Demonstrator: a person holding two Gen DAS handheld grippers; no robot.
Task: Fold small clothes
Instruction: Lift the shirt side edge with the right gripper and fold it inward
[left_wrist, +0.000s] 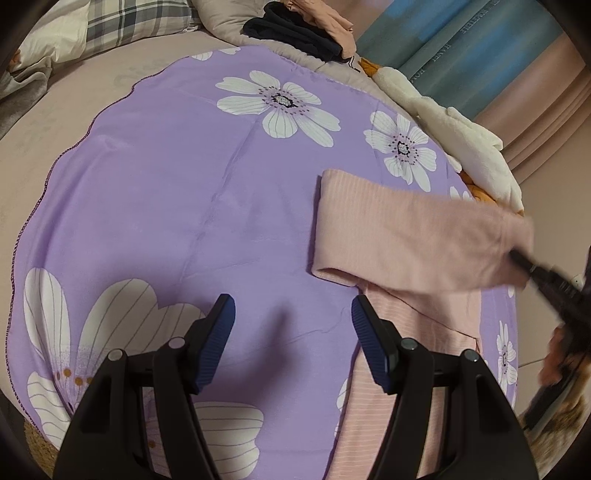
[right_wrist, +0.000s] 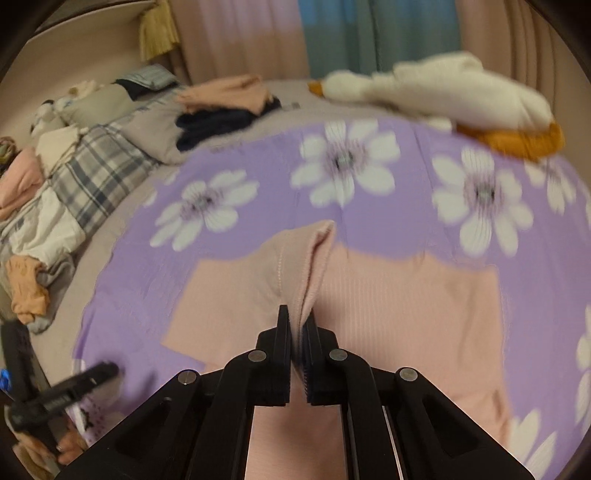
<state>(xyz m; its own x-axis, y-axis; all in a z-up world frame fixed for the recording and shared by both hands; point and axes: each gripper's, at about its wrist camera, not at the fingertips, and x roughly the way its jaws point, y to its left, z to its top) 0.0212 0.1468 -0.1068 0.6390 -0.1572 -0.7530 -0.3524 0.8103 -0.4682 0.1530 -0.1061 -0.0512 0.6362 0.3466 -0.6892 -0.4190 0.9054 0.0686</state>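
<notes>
A small pink ribbed garment (left_wrist: 410, 240) lies on a purple flowered cloth (left_wrist: 184, 192) spread over the bed. My right gripper (right_wrist: 297, 321) is shut on a fold of the pink garment (right_wrist: 406, 295) and lifts that part over the rest. In the left wrist view it shows as a blurred black shape (left_wrist: 517, 258) at the garment's right end. My left gripper (left_wrist: 293, 314) is open and empty, just above the purple cloth, with its right finger at the garment's left edge. It appears blurred at the lower left of the right wrist view (right_wrist: 74, 384).
A white and orange plush toy (left_wrist: 461, 147) lies along the far edge of the purple cloth. Dark and peach clothes (left_wrist: 306, 33) are piled at the back. A plaid pillow (left_wrist: 122, 18) and crumpled clothes (right_wrist: 26, 288) lie on the left of the bed. Curtains (right_wrist: 369, 37) hang behind.
</notes>
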